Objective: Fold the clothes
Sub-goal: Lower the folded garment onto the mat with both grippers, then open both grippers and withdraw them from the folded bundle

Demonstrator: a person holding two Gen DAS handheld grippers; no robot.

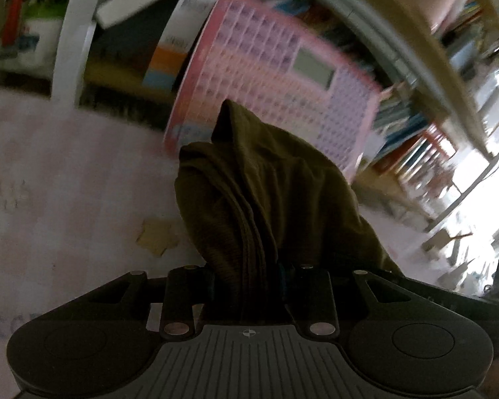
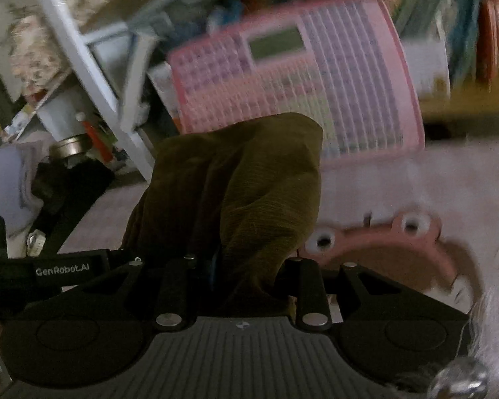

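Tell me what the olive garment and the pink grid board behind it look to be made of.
Olive garment: soft knit fabric, matte; fine ribbing and limp folds show. Pink grid board: probably glossy plastic or laminated card, flat and stiff with a printed grid; blur leaves it open.

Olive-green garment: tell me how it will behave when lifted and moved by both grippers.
The olive-green garment bunches into deep folds above the left gripper, so it is probably floppy and will sag. Its ribbed weave in the right gripper suggests it grips rather than slips. Likely light and not fragile.
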